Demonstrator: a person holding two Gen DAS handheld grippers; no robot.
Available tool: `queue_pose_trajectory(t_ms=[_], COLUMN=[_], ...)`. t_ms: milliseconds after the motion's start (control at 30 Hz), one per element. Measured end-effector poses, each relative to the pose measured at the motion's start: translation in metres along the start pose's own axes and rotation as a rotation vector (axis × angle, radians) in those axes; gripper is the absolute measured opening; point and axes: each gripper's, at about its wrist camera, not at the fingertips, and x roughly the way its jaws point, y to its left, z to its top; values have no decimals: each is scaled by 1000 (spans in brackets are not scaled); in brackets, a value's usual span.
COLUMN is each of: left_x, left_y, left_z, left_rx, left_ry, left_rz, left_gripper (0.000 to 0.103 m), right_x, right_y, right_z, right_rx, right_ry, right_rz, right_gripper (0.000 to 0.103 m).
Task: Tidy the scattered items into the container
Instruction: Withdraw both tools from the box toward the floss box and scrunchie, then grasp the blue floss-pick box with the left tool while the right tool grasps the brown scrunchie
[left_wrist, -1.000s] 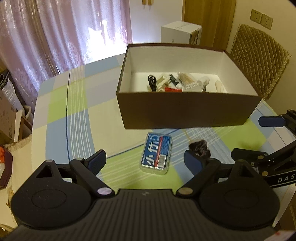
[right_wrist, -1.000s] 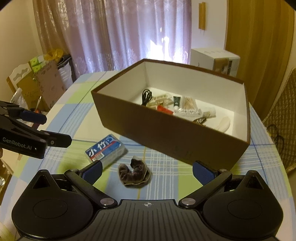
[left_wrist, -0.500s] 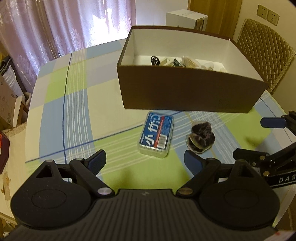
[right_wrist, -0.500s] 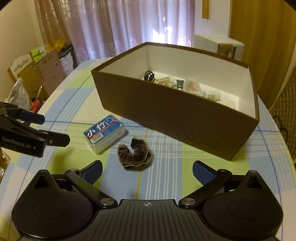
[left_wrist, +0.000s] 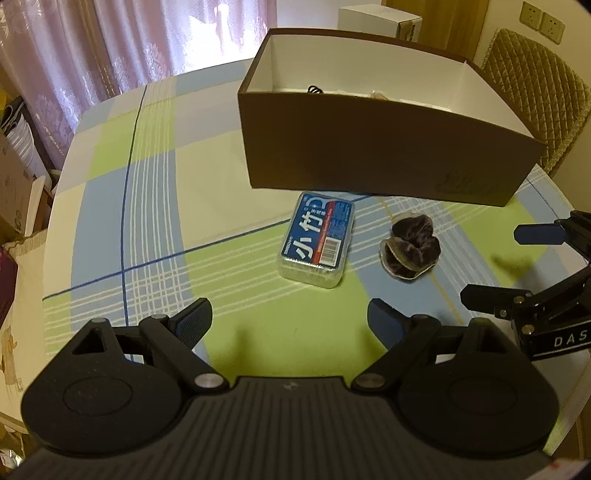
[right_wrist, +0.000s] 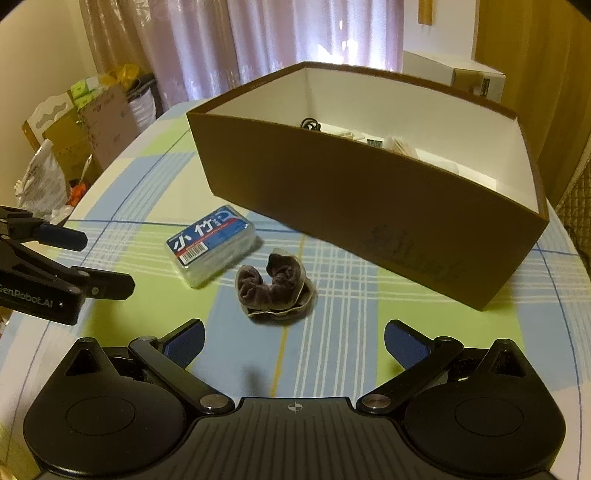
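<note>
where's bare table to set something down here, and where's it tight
Widest free patch: the checked tablecloth left of the brown box and the blue-labelled case. A smaller strip lies between the dark scrunchie and the right claw. Tight: case and scrunchie sit close together right below the box's front wall.

Brown box (left_wrist: 369, 147), blue-labelled packet (left_wrist: 318, 238), dark scrunchie (left_wrist: 412, 249), checked green-blue tablecloth (left_wrist: 147, 206).

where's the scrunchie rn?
In both views the scrunchie lies on the tablecloth before the box, just right of the blue pack, ahead of the open right claw.
</note>
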Motion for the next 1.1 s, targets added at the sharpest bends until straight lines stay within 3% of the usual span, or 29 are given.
queue_pose_trajectory(t_ms=[300, 367, 800, 867, 933, 1100], left_x=[11, 14, 27, 28, 30, 41], left_y=[10, 12, 26, 24, 21, 11], left_z=[-2, -3, 2, 5, 9, 22], left_rx=[-39, -46, -69, -56, -40, 26], left_ry=[24, 32, 58, 54, 48, 25], left_rz=[15, 14, 16, 0, -18, -68], left_gripper=[89, 89, 89, 89, 89, 89], right_x=[19, 25, 60, 65, 68, 63], right_y=[5, 7, 10, 9, 7, -12], right_z=[1, 3, 16, 16, 17, 16], right_rx=[-63, -85, -170, -182, -182, -122], right_ry=[-3, -6, 3, 14, 28, 36], right_rz=[28, 37, 79, 87, 84, 73], right_gripper=[100, 90, 65, 41, 31, 29])
